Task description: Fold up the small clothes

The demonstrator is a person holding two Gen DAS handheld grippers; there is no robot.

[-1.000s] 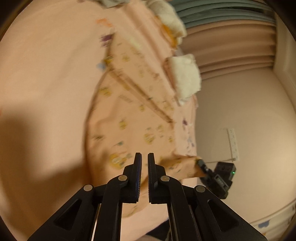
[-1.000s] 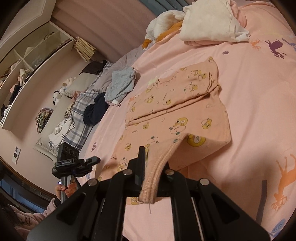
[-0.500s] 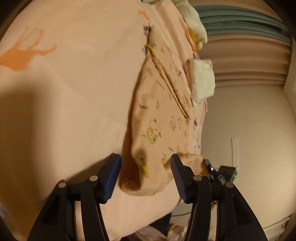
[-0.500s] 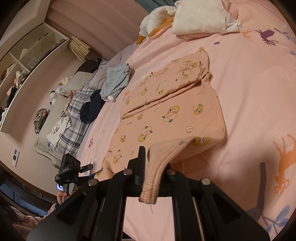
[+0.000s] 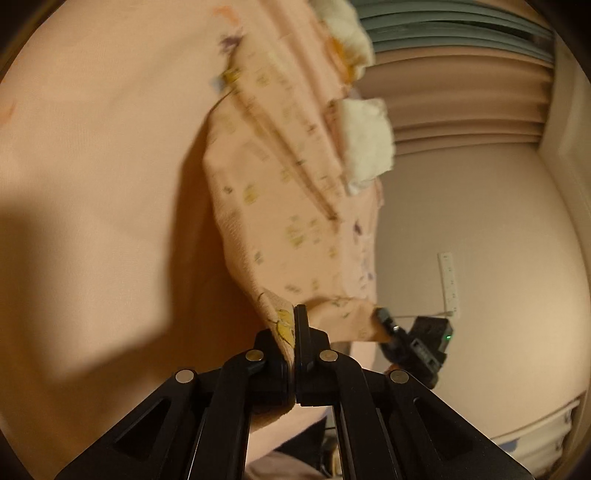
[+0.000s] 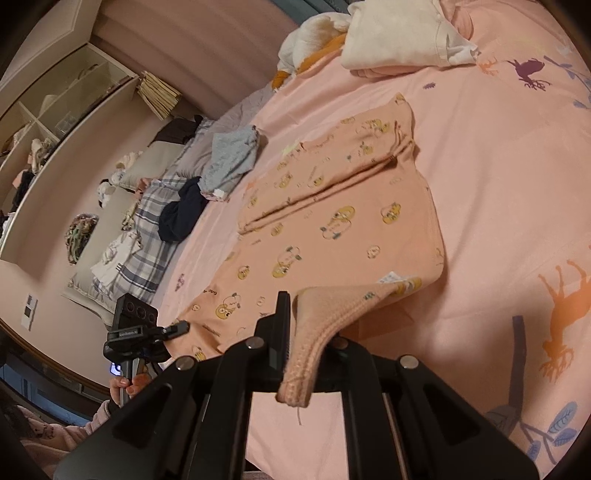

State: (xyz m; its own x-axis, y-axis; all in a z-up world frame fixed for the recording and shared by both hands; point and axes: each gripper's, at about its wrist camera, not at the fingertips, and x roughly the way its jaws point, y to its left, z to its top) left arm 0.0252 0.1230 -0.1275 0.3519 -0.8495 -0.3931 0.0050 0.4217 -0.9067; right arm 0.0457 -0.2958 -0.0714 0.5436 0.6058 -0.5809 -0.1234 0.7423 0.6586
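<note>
Jaws of the left gripper [image 5: 295, 332] and the right gripper [image 6: 295, 325] are each pinching closed on a corner of the peach shirt [image 6: 332, 229], which is lying near the edge of the pink bed [image 6: 498, 184].

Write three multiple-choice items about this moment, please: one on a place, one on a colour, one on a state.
1. Where does the peach printed garment lie?
A. on the pink bedsheet
B. on a shelf
C. on the floor

2. What colour is the folded pile at the far end of the bed?
A. black
B. cream
C. green

3. What is the right gripper doing?
A. hanging open
B. shut on the garment's hem
C. shut on nothing

Key: 1 A, the sheet shows all around it. 2 B, its cloth is pale cream. 3 B, the ribbed hem droops from between the fingers.
</note>
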